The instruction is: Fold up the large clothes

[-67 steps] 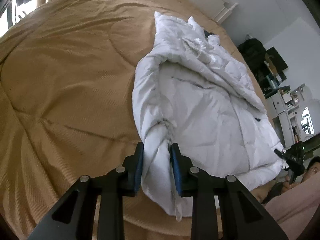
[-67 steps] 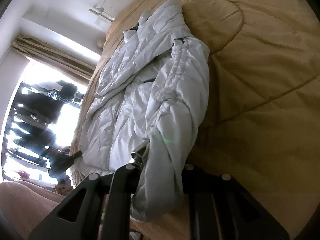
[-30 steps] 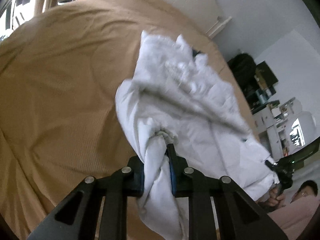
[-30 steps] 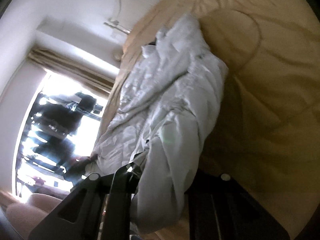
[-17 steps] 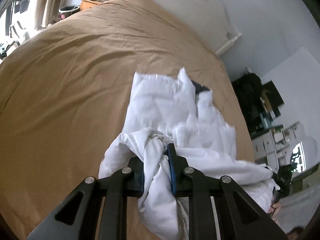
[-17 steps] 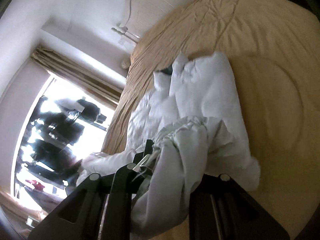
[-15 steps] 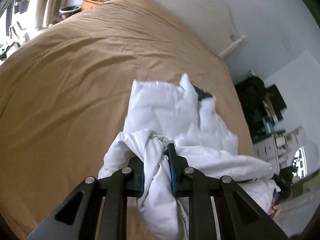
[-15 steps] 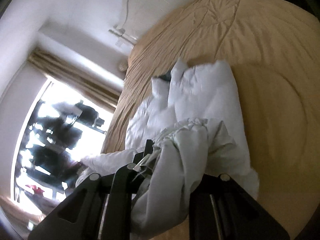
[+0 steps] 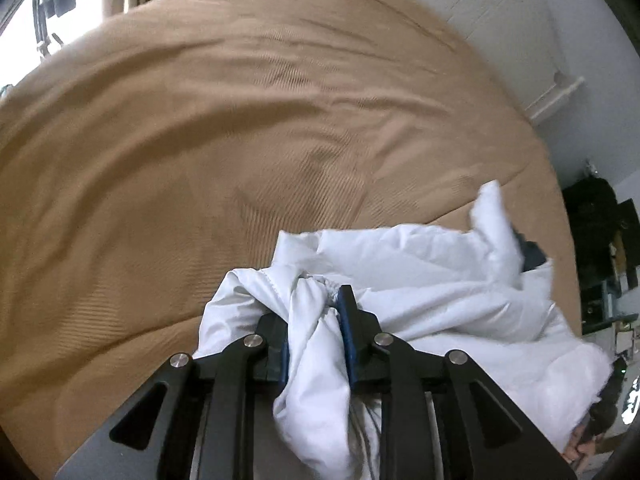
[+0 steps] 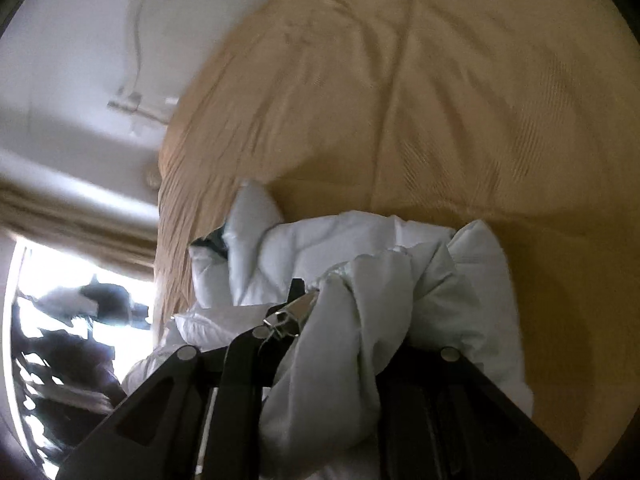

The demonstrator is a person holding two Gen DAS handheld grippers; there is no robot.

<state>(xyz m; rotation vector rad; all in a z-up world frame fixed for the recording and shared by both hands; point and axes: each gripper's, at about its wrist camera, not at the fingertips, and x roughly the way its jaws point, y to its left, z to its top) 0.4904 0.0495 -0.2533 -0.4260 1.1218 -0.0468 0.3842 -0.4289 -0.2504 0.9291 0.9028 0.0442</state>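
Note:
A white puffer jacket lies bunched on the tan bed cover, its lower half doubled over toward the collar. My left gripper pinches a gathered fold of the hem between its blue pads, and its jaws are opening slightly with the cloth still pressed between them. In the right wrist view the jacket drapes over my right gripper, which is shut on another bunch of it. A metal zipper pull hangs by the left finger. The right finger is hidden under cloth.
The tan bed cover spreads wide beyond the jacket up to a white headboard. A bright window with curtains is to the left in the right wrist view. Dark furniture stands off the bed's right side.
Both grippers carried the jacket's lower end far forward over its upper part toward the headboard. The jacket now lies doubled and much shorter. Both grips held throughout.

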